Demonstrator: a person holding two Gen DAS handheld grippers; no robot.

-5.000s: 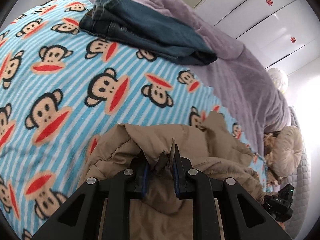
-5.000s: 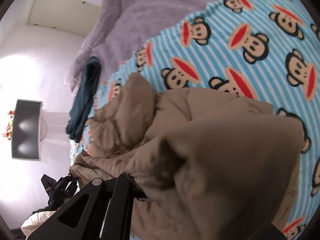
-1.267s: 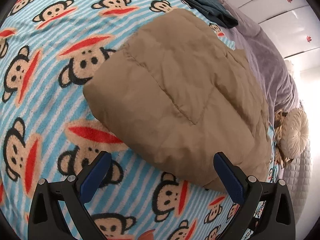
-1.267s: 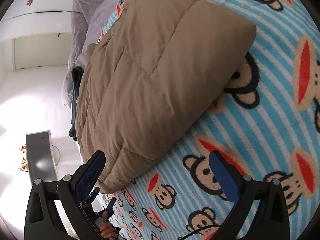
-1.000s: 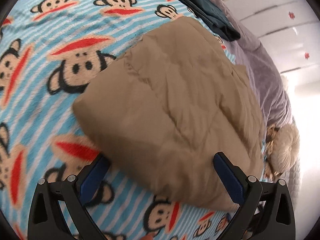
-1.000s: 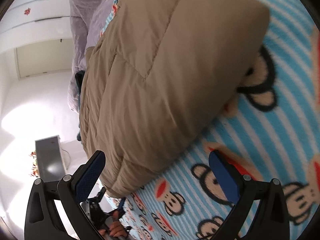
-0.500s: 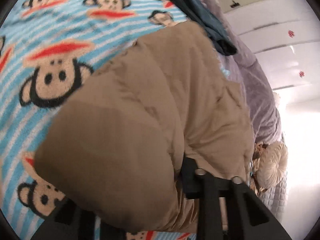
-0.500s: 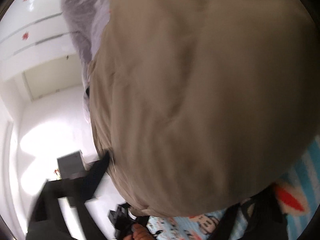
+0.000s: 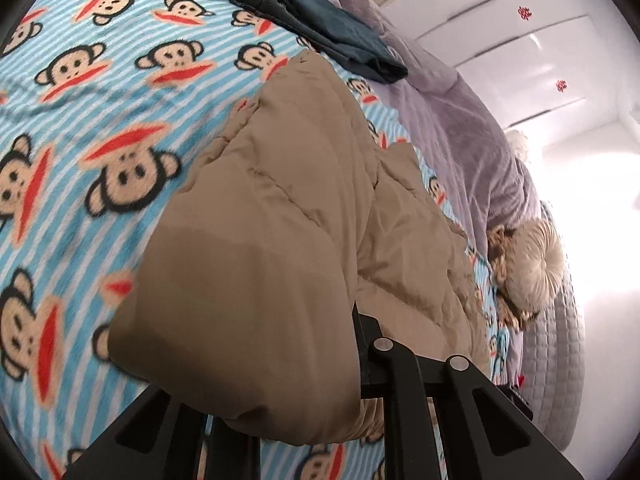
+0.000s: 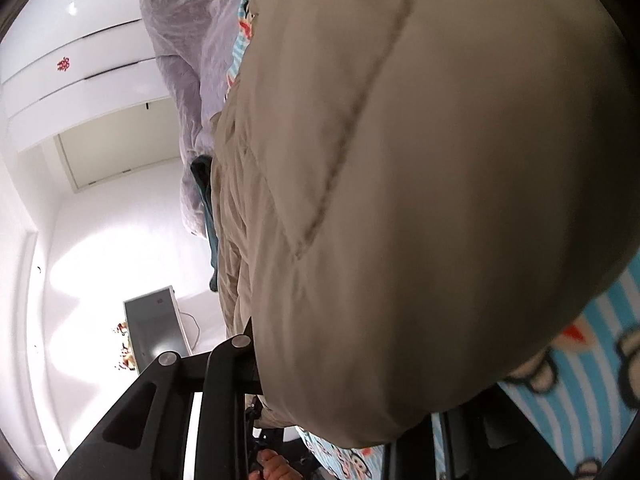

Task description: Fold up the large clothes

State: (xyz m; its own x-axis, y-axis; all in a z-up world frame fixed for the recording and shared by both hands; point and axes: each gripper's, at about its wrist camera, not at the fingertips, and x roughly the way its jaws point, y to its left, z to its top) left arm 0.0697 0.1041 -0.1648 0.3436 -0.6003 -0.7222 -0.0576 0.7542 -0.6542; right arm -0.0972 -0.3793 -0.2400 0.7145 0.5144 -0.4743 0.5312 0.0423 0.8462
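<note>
A folded tan puffer jacket (image 9: 288, 216) lies on the blue striped monkey-print blanket (image 9: 100, 80). Its near edge bulges over my left gripper (image 9: 288, 400) and hides the fingertips; the jaws look closed in on the padded fabric. In the right wrist view the same jacket (image 10: 420, 180) fills most of the frame and covers my right gripper (image 10: 340, 400), whose jaws also sit on either side of the thick edge. The jacket's gripped edge is raised off the blanket.
Folded dark jeans (image 9: 320, 28) lie at the far side of the blanket. A grey-purple duvet (image 9: 460, 128) runs along the far edge, with a cream round cushion (image 9: 536, 268). White wardrobe doors (image 10: 72, 68) and a grey box (image 10: 156, 328) stand beyond the bed.
Both grippers were open in front of the folded jacket, then pushed into its near edge and closed on it. The edge now lifts and covers both cameras' lower view.
</note>
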